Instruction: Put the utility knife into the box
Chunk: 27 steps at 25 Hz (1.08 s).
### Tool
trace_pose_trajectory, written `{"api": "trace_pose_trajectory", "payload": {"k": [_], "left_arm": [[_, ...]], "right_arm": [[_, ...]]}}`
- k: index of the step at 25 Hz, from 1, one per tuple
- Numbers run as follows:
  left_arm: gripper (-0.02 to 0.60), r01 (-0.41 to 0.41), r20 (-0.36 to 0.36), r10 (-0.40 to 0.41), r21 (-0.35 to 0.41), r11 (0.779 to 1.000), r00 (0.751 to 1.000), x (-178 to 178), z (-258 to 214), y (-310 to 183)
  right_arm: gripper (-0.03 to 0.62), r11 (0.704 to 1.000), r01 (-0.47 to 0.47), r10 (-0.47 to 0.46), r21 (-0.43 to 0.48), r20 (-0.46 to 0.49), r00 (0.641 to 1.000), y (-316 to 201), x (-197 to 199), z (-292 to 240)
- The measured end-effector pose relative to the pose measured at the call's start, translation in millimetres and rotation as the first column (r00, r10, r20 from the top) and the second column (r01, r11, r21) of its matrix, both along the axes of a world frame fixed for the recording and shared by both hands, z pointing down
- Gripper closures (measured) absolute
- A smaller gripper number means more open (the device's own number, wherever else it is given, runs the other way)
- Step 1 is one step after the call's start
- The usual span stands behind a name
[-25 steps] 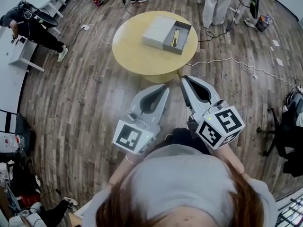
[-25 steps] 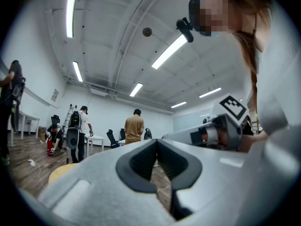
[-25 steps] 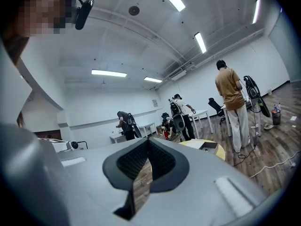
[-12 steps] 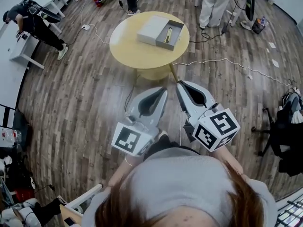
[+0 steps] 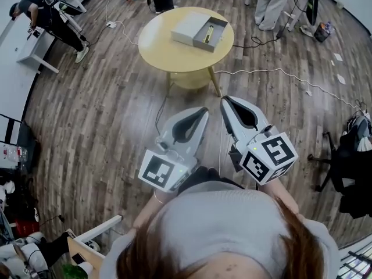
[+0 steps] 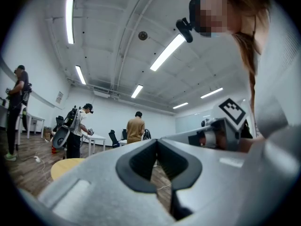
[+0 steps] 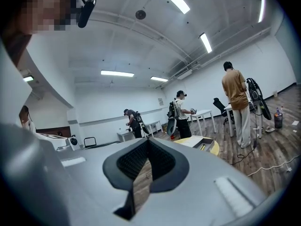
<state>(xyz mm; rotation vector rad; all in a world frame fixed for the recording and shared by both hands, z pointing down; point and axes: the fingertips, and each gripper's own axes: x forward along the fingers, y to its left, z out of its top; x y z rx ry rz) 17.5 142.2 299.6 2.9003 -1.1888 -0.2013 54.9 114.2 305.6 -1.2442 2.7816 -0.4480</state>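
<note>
utility knife (image 5: 208, 34) lies in box (image 5: 219, 30); left gripper (image 5: 203, 110) and right gripper (image 5: 224, 100) closed, empty, well clear: job looks done

The utility knife (image 5: 207, 34) in the far box (image 5: 221, 30) is too small to detail; the far bystander (image 5: 271, 4) is cut off above the legs.

A round yellow table (image 5: 163, 52) stands on wood floor (image 5: 104, 109), white cable (image 5: 261, 70) lying nearby.
</note>
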Motion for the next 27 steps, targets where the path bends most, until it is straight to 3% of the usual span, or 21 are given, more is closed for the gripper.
{"api": "trace_pose_trajectory", "payload": {"k": [27], "left_arm": [[0.578, -0.01, -0.01, 0.01, 0.035, 0.999, 1.0, -18, -8, 33]], "right_arm": [[0.591, 1.0, -0.005, 0.005, 0.028, 0.011, 1.0, 40, -24, -3]]}}
